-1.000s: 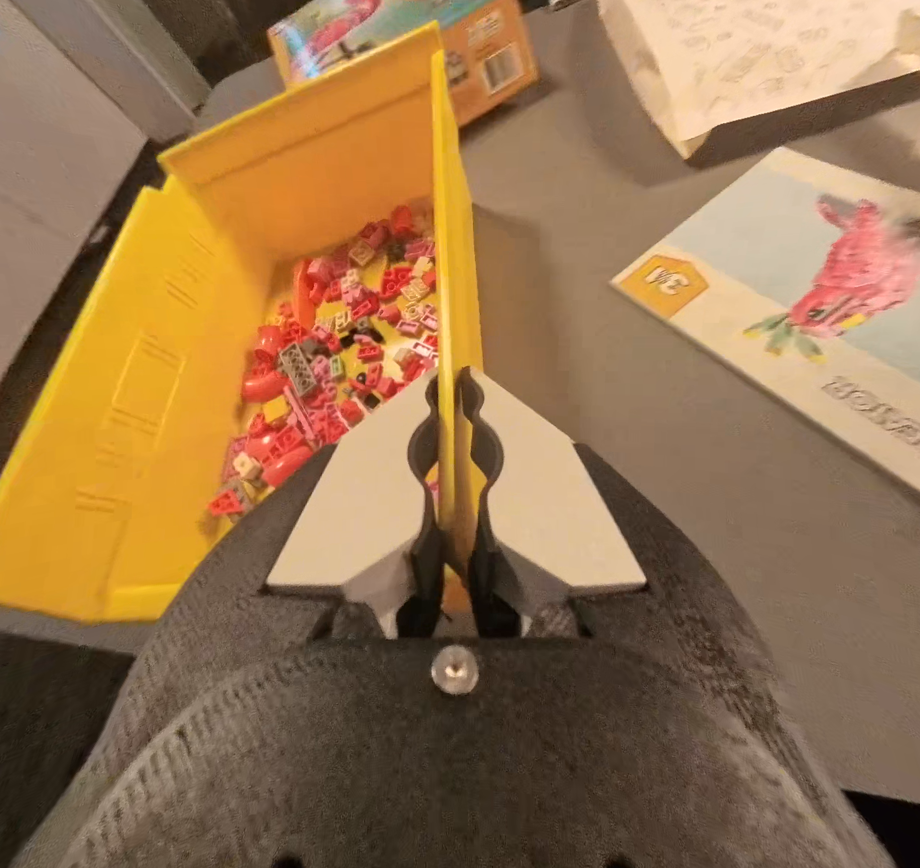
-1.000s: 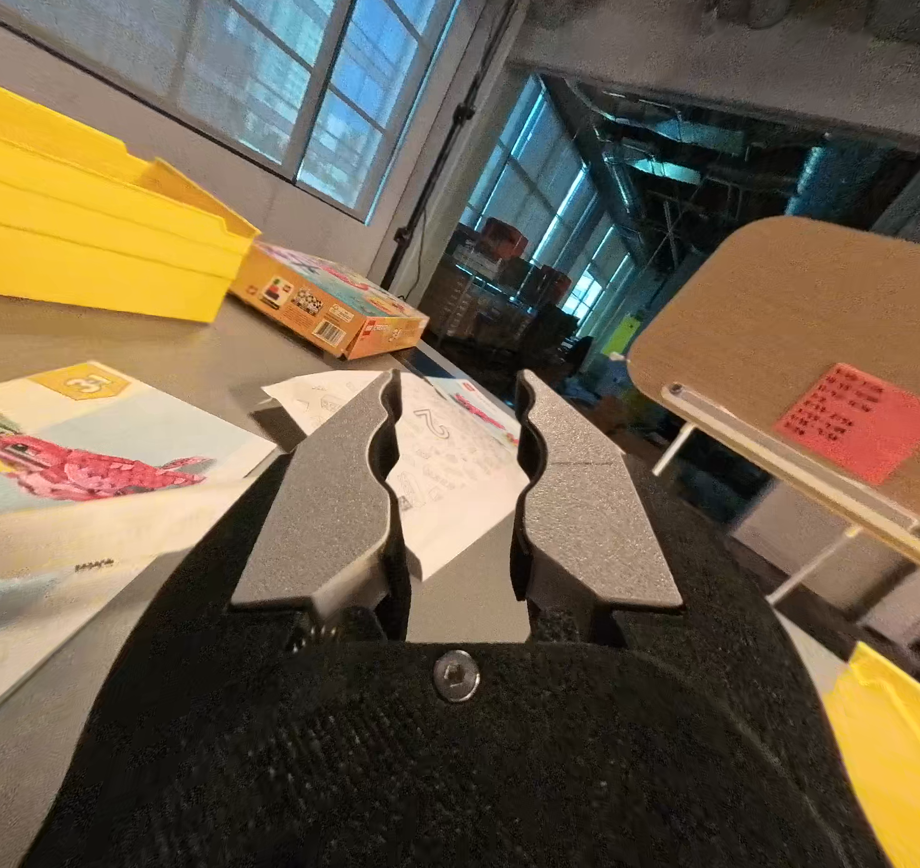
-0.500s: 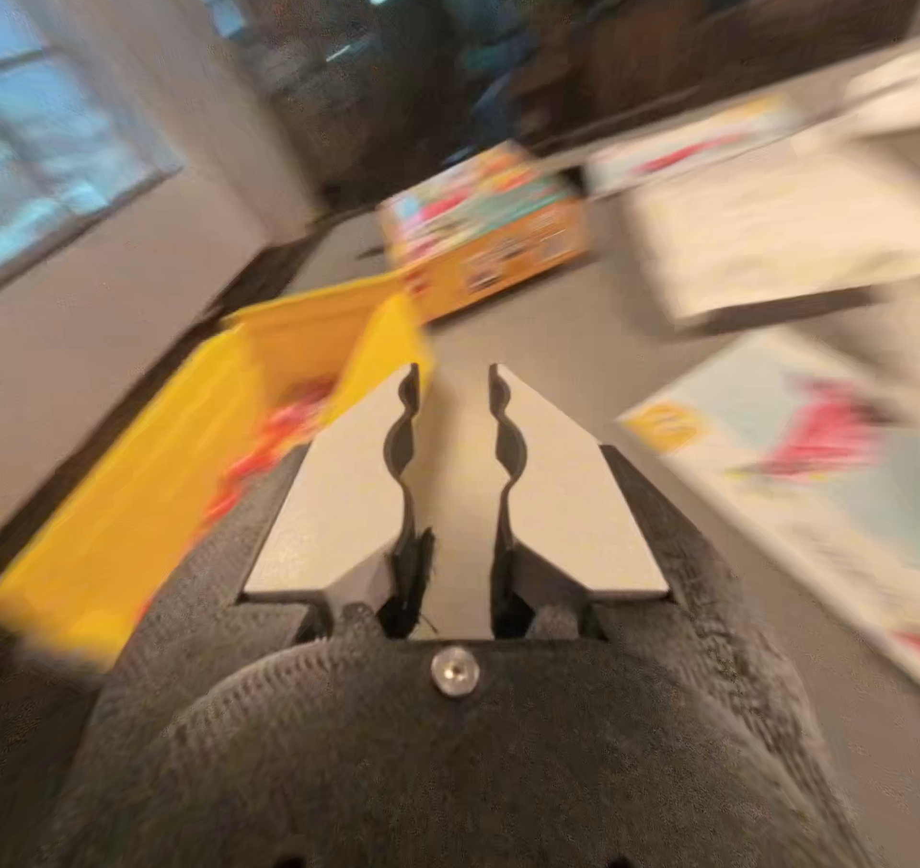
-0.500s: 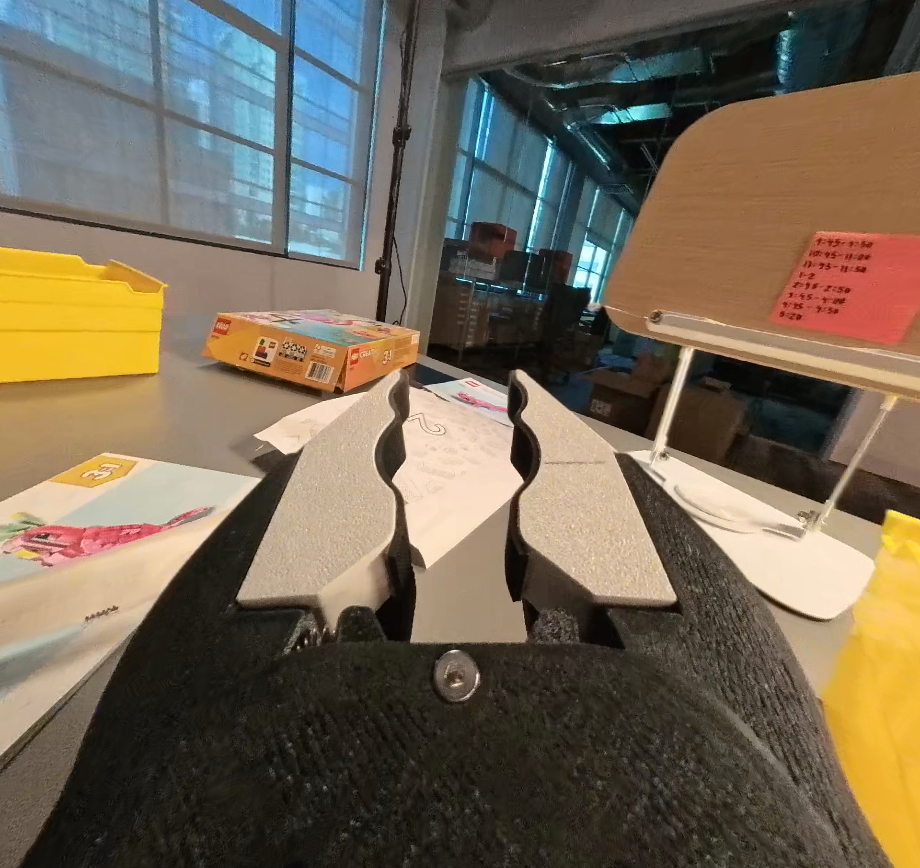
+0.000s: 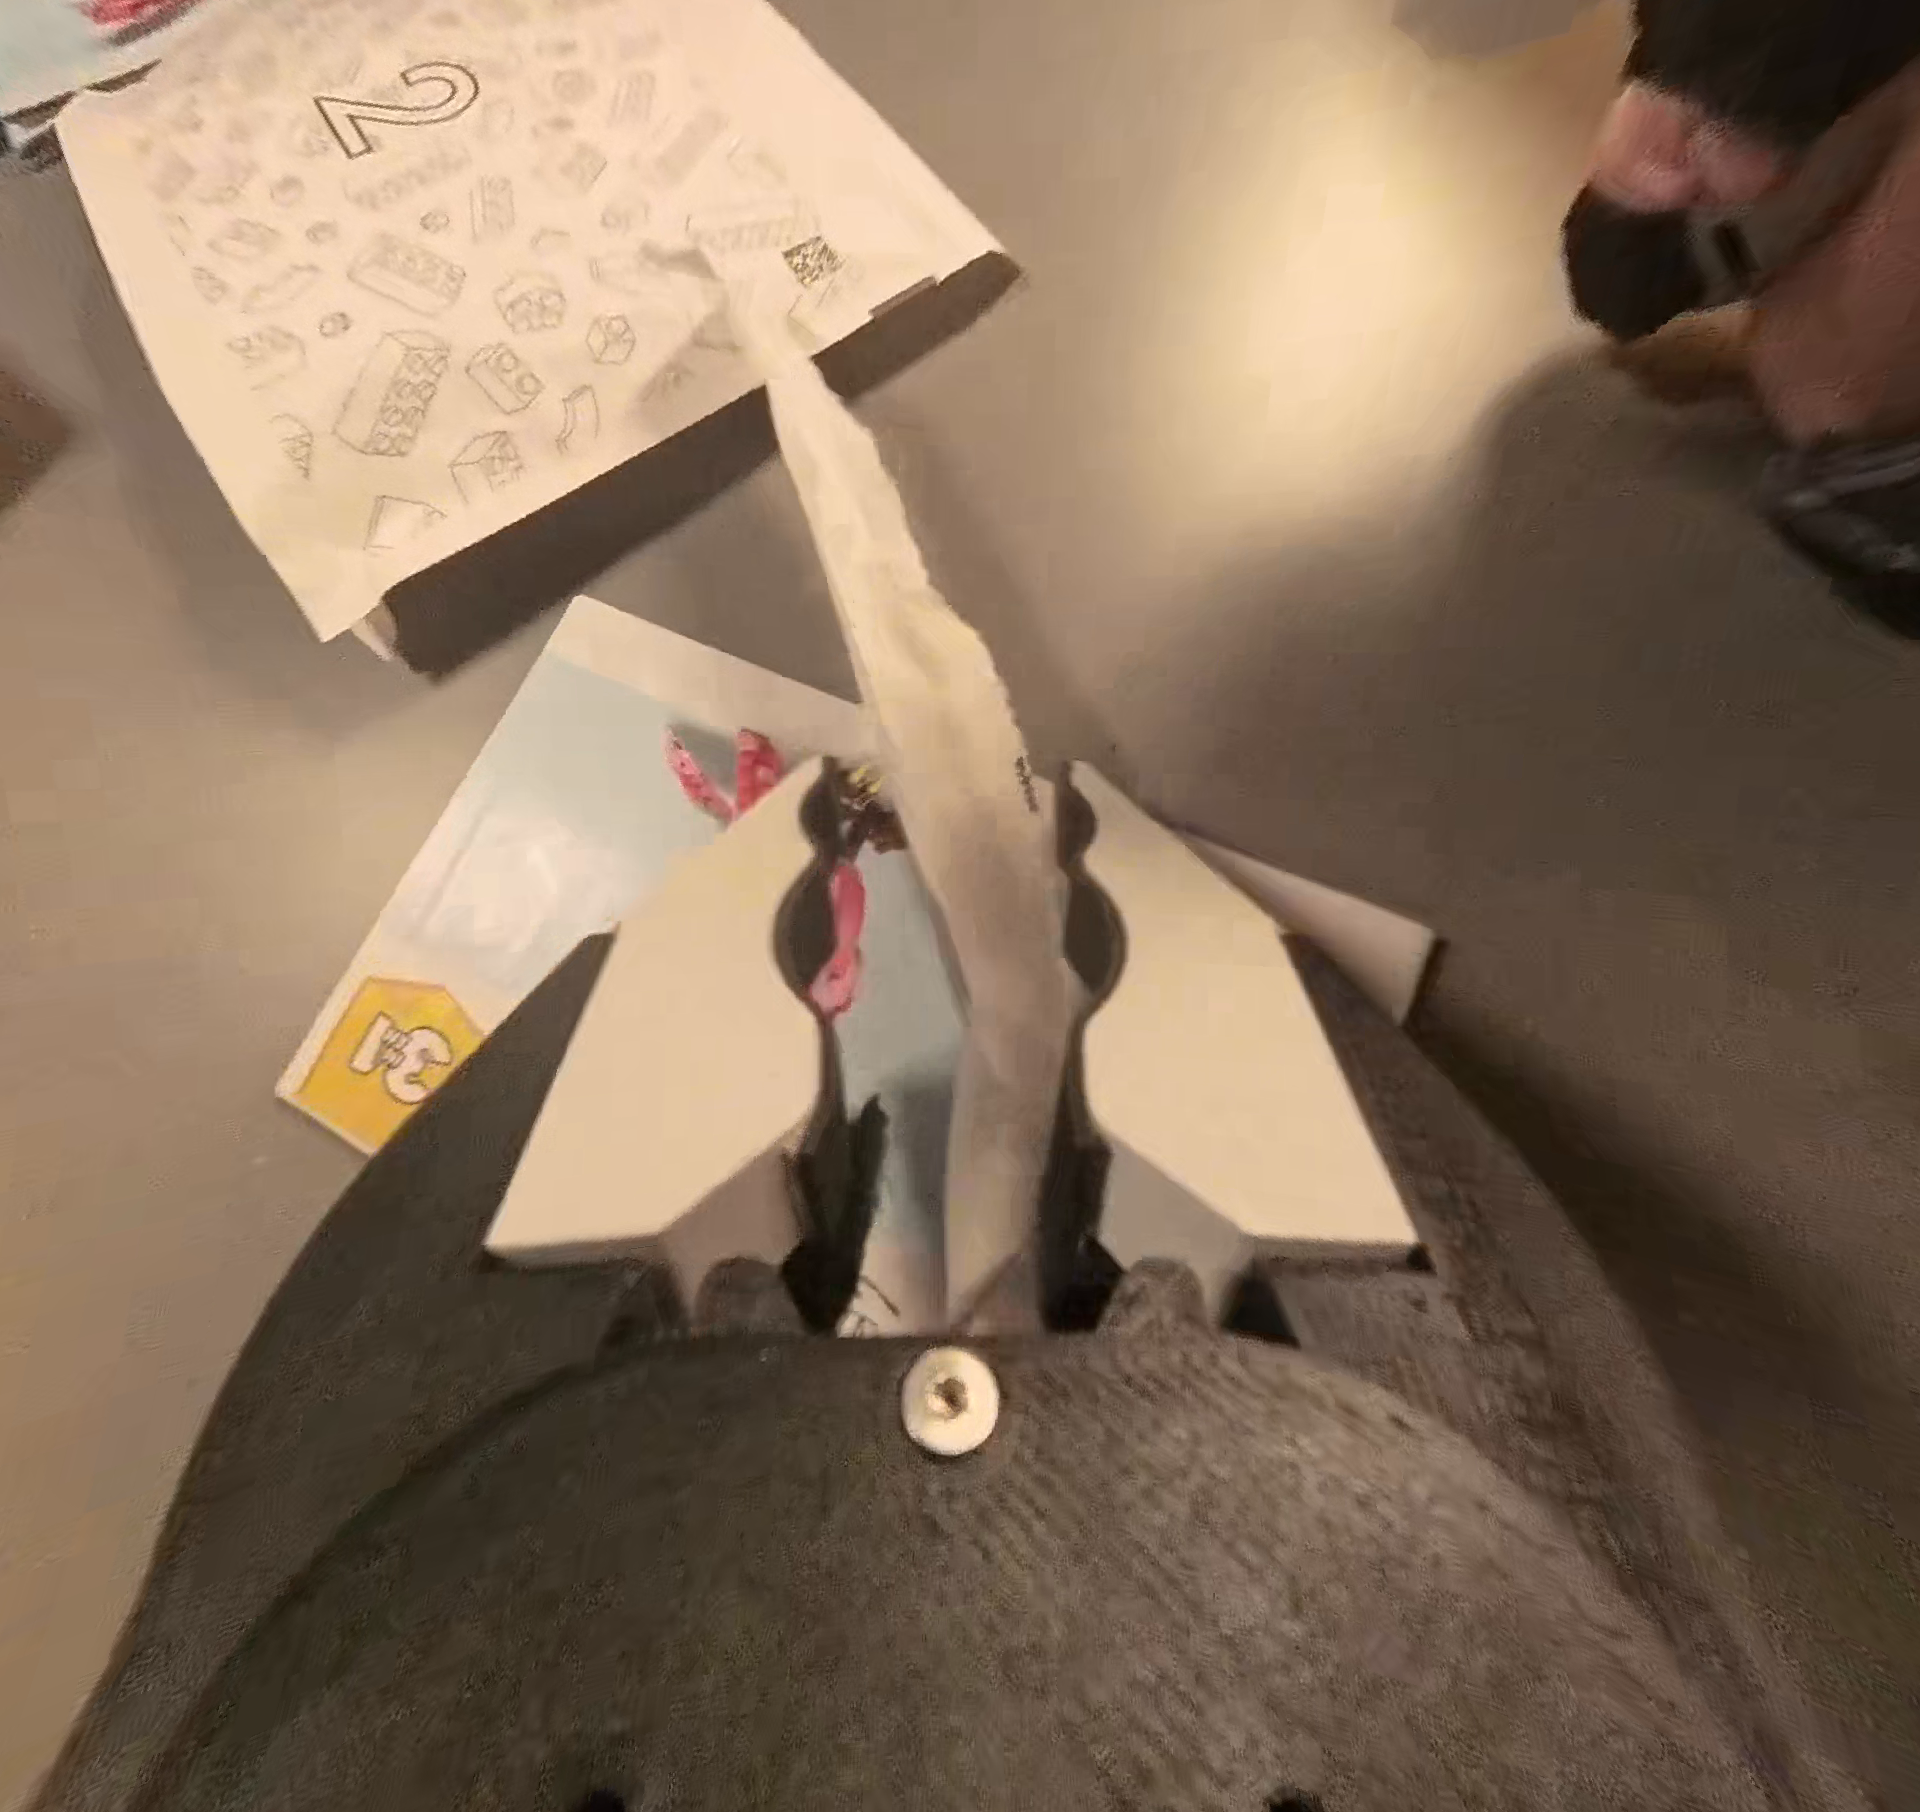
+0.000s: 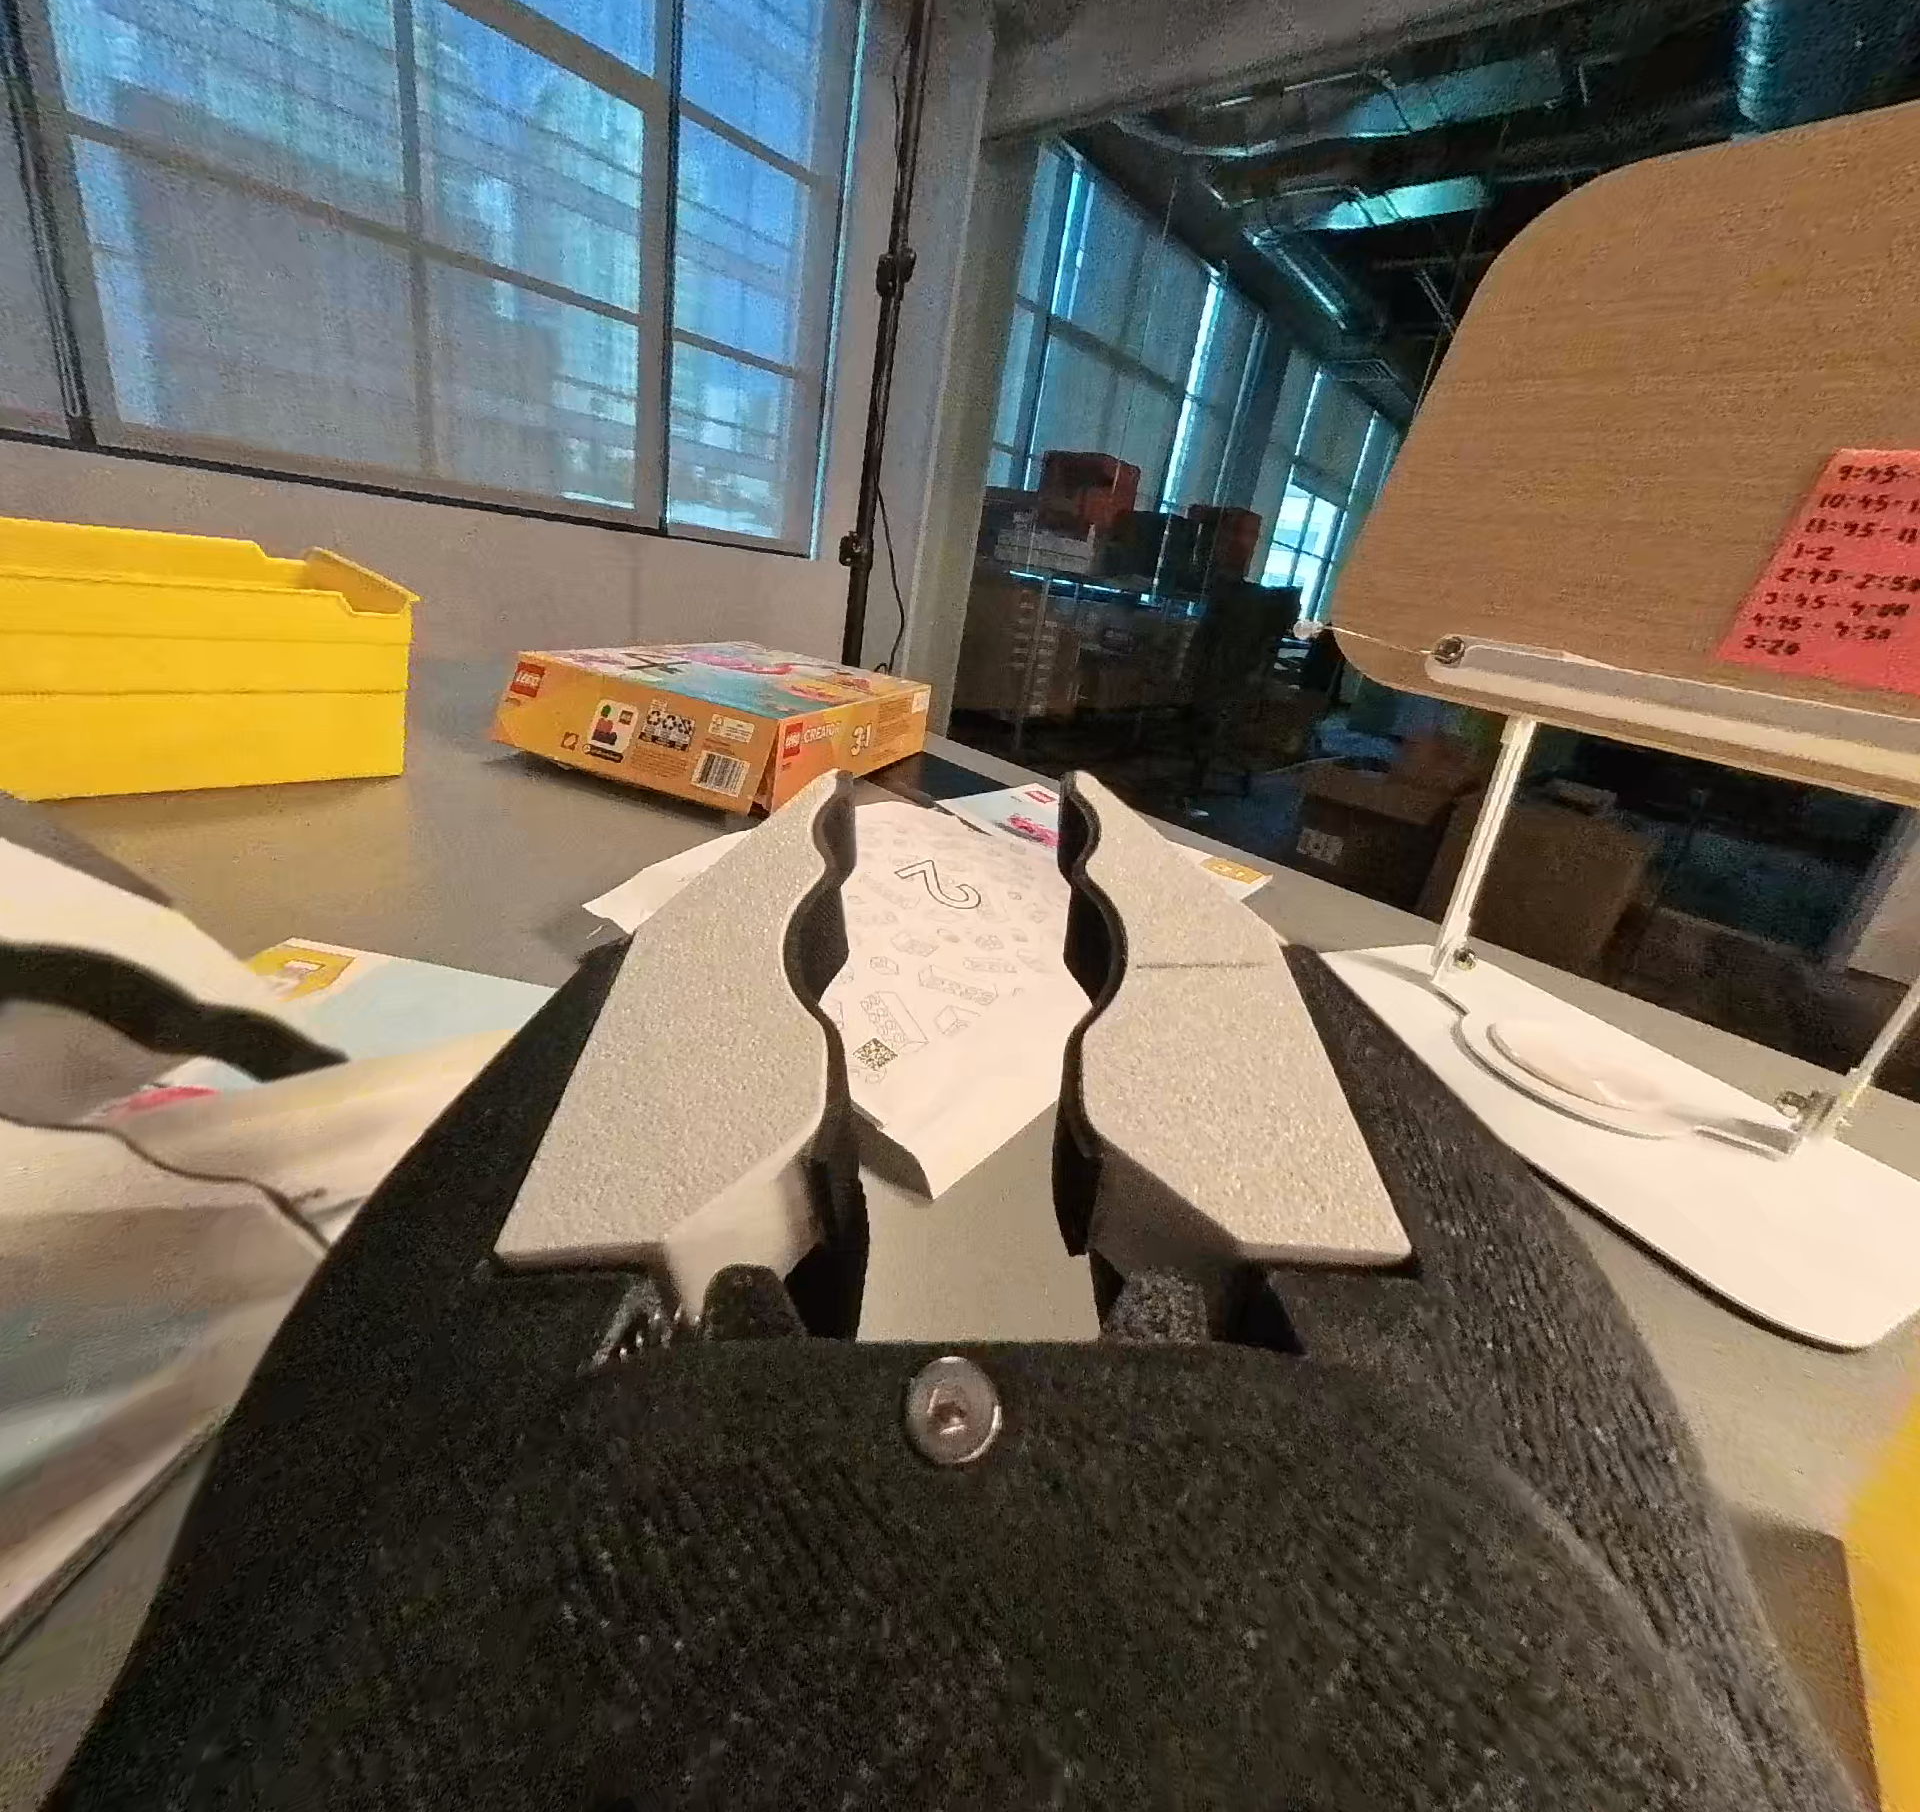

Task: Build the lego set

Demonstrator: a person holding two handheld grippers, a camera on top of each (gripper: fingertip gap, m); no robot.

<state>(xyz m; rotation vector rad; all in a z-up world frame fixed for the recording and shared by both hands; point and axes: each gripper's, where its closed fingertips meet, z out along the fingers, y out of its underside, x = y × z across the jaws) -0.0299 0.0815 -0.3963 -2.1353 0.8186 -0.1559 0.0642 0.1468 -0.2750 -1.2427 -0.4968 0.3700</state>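
Left wrist view: a torn strip of white paper (image 5: 914, 640) runs from the printed paper bag (image 5: 468, 235) back between the fingers of the left gripper (image 5: 940, 775). The jaws stand apart. The strip lies along the inner face of the right-hand finger (image 5: 1174, 983), and a clear gap separates it from the other pad, so nothing is clamped. Whether the strip clings to that finger or merely hangs beside it cannot be told through the blur. Under the fingers lies a booklet (image 5: 540, 858) with a pale blue cover, flat on the grey table (image 5: 1351, 515), just beside the bag. A blurred hand (image 5: 1662, 173) shows at the upper right.

In the right wrist view, the right gripper (image 6: 956, 796) is released too: its fingers are spread with only bare table and the near corner of the paper bag (image 6: 935, 983) seen between them, and they touch neither. Farther off stand a yellow bin (image 6: 197, 661) and an orange toy box (image 6: 707, 713). To the right is a wooden board on a white stand (image 6: 1621, 432).
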